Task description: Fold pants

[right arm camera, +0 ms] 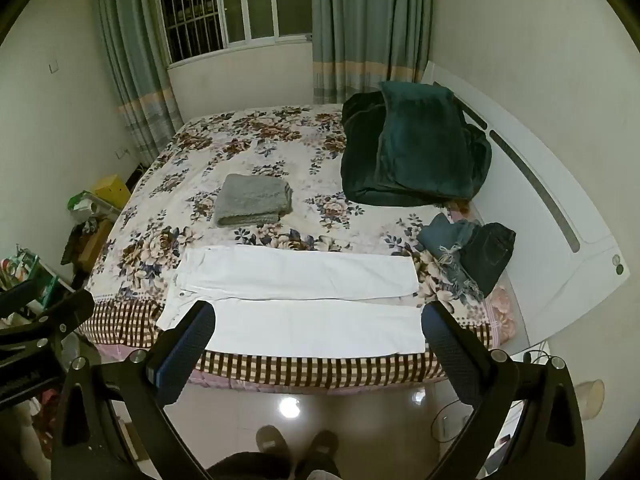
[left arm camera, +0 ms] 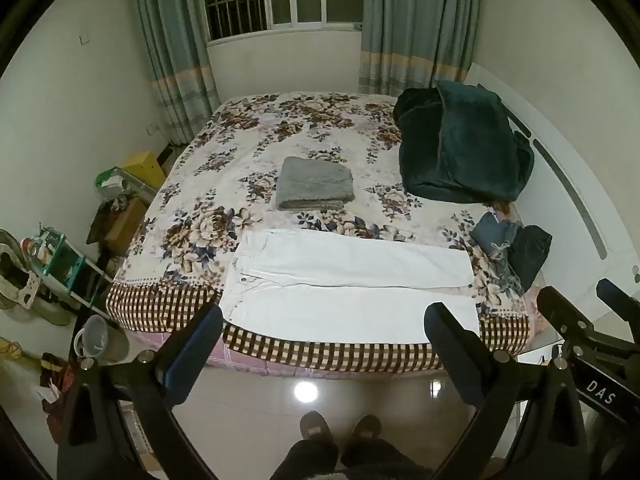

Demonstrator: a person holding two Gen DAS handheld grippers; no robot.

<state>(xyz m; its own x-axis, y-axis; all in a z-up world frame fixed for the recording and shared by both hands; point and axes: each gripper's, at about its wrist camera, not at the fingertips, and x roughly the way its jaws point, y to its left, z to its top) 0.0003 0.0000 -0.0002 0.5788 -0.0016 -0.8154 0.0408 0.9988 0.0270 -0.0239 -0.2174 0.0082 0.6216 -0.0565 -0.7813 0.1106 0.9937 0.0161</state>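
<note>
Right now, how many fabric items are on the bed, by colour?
White: 1, pants
Grey: 1, folded towel
Dark green: 1, blanket heap
Blue denim: 2, light jeans and dark jeans
Total: 5

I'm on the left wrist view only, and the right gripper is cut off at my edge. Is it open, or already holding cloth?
Observer: The right gripper is open and empty. Its fingertips frame the near leg of the white pants, which lie flat on the floral bedspread.
Operator: That gripper also blocks my view of the floor to the right of the bed. Anything there?
Observer: A pale rounded object stands on the floor by the wall. It is too blurred to identify.
</note>
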